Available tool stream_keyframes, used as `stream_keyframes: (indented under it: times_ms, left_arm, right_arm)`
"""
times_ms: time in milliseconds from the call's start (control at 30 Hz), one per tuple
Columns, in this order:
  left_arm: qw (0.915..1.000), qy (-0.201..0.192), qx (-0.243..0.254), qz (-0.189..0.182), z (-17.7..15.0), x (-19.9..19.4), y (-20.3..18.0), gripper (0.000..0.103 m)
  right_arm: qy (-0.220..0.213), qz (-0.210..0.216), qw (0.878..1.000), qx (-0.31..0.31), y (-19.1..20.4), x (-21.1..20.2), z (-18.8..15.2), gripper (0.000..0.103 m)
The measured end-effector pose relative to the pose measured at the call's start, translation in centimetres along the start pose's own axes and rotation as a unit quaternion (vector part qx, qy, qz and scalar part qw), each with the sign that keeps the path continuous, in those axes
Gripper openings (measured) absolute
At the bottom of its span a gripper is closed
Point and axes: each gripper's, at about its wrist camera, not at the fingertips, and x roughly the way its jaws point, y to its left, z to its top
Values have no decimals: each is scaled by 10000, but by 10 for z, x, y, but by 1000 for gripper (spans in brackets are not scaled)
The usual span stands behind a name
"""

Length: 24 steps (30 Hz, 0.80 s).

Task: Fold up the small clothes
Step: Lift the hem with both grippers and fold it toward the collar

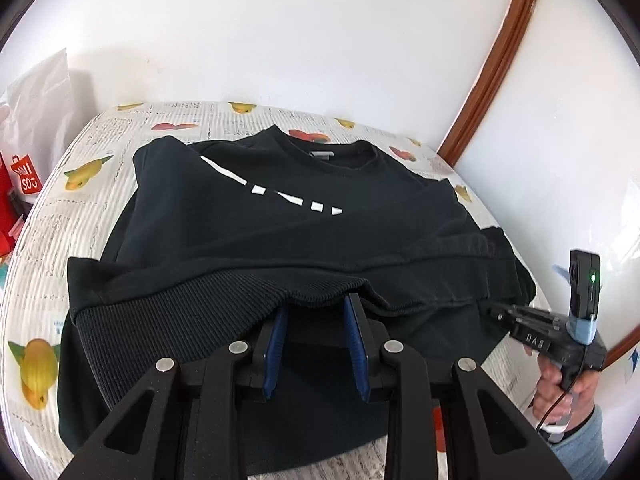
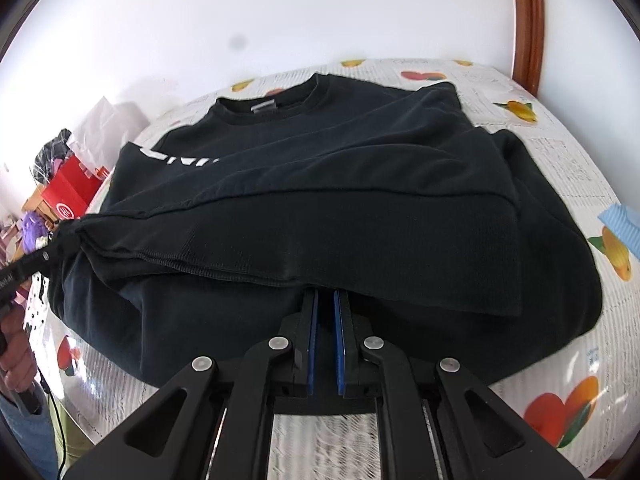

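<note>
Nearest the cameras, the left gripper (image 1: pixel 316 304) had its blue pads set narrowly on the ribbed hem (image 1: pixel 224 292) of the black sweatshirt (image 1: pixel 280 216), the cloth pinched between them. The right gripper (image 2: pixel 325 294) was clamped almost fully together on the same hem farther along. The sweatshirt lay on the fruit-printed tablecloth (image 1: pixel 60 216), its hem lifted, collar (image 1: pixel 336 160) toward the white wall (image 1: pixel 280 40). A red bag (image 1: pixel 16 196) stood beyond the table's edge.

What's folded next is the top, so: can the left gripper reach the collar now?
Likely not yet: the left gripper grips the sweatshirt hem; once released, nothing blocks the collar.
</note>
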Motion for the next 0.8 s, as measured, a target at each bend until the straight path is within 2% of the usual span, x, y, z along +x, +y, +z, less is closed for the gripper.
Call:
stream_keyframes:
  times_ms: [200, 300, 467, 533, 700, 800]
  left_arm:
    - [10000, 30, -58, -60, 3, 4, 7, 27]
    - [9997, 184, -34, -154, -6, 6, 11, 27]
    - [9991, 375, 176, -11, -19, 9, 13, 27]
    - [9991, 310, 235, 143, -18, 5, 14, 27]
    - [9996, 65, 143, 232, 2, -4, 21, 27]
    - [9993, -28, 164, 337, 19, -1, 24, 27]
  right_arm:
    - [4, 52, 10000, -6, 1, 3, 7, 7]
    - [-180, 29, 9998, 45, -3, -3, 14, 7]
    - [-405, 55, 9991, 100, -5, -7, 30, 7]
    - [-459, 26, 9989, 96, -5, -5, 36, 7]
    - [-663, -134, 9977, -7, -1, -4, 52, 7]
    - [-813, -397, 9958, -102, 0, -1, 64, 7]
